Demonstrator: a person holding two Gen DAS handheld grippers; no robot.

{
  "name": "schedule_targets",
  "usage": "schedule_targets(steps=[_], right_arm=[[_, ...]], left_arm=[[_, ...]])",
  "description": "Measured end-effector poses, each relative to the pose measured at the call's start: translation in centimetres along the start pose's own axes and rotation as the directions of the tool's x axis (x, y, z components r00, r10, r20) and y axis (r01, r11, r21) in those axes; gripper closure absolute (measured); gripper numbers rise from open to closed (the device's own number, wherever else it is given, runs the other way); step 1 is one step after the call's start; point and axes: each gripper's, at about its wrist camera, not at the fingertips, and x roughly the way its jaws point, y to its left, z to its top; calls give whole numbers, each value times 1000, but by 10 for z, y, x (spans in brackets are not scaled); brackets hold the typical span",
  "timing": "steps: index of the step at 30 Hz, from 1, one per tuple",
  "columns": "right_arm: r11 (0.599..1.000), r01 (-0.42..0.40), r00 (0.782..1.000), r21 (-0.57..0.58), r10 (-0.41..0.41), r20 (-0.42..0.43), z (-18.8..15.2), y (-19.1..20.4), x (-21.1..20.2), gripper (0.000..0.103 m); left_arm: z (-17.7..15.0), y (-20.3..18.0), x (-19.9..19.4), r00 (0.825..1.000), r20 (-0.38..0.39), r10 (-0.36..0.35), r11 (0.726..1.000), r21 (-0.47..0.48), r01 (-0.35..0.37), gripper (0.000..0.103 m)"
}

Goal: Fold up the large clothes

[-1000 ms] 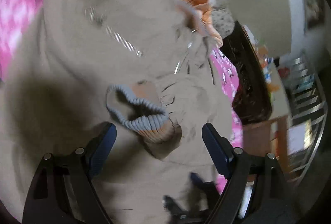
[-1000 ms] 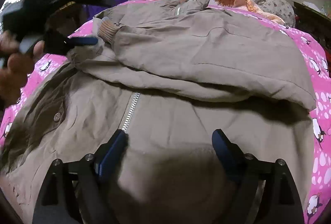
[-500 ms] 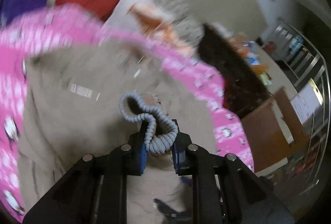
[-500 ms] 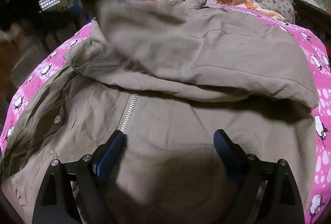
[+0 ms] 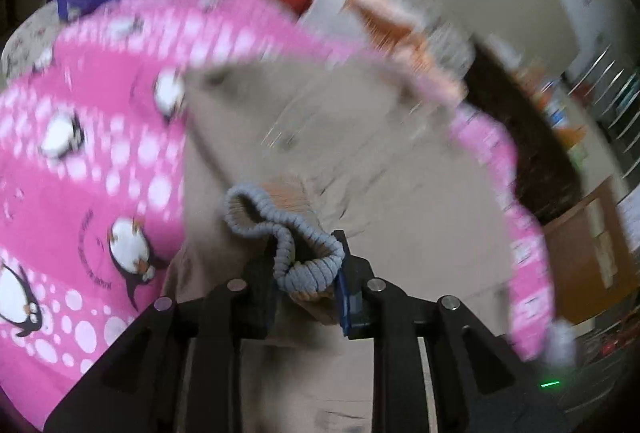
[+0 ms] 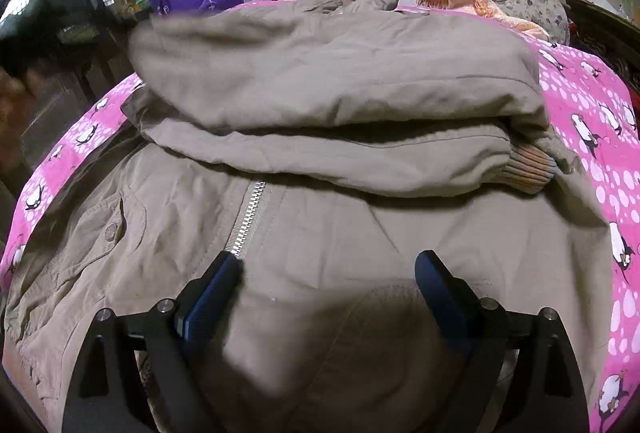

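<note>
A pink penguin bedspread (image 6: pixel 580 105) is lying under the tan jacket (image 6: pixel 320 233), which is spread across the bed. My left gripper (image 5: pixel 308 285) is clenching the ribbed cuff (image 5: pixel 288 245), carrying that sleeve above the jacket body. My right gripper (image 6: pixel 328 285) is hovering released over the lower front by the zipper (image 6: pixel 250 217). I judge I am folding the sleeve inward; next I need to lay it flat across the chest.

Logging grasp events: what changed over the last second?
The left claw closed on the ribbed sleeve cuff and lifted it, carrying that sleeve across the tan jacket. The right claw stayed open above the jacket's hem.
</note>
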Motion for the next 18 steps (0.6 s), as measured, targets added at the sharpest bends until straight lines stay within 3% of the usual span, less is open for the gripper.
schedule_targets(steps=[2,4,6,9,10,11,13,16,18], right_arm=[[999,-33,999,20,33,-25,2,-5,-5,12],[995,-74,996,65,77,-45,6,-16,-21,15],[990,-105,994,99,104,16,8,-31,-48,16],[983,-96,979,160,64,192,20,-69,-97,15],[978,-87,971,187,41,238,27,-81,-107,24],[976,-81,967,204,28,253,37,-91,-110,57],[979,-53,979,198,12,202,65,-93,-101,101],[995,-79,990,68,70,126,100,-67,-72,102],[1000,-25,994,13,24,104,110,-56,-51,102]], left_arm=[[-6,7,8,999,-22,29,1000,5,-29,77],[-9,15,-8,999,21,34,999,-1,-34,65],[-8,19,-32,993,90,72,997,4,-73,60],[-4,18,-62,972,213,97,994,19,-104,59],[-3,13,-68,966,243,92,994,28,-102,59],[-2,6,-70,959,271,82,995,34,-95,59],[4,-10,-59,959,278,47,996,55,-65,59],[2,-33,-23,977,208,39,992,105,-62,59],[2,-37,-4,978,189,90,987,115,-113,59]])
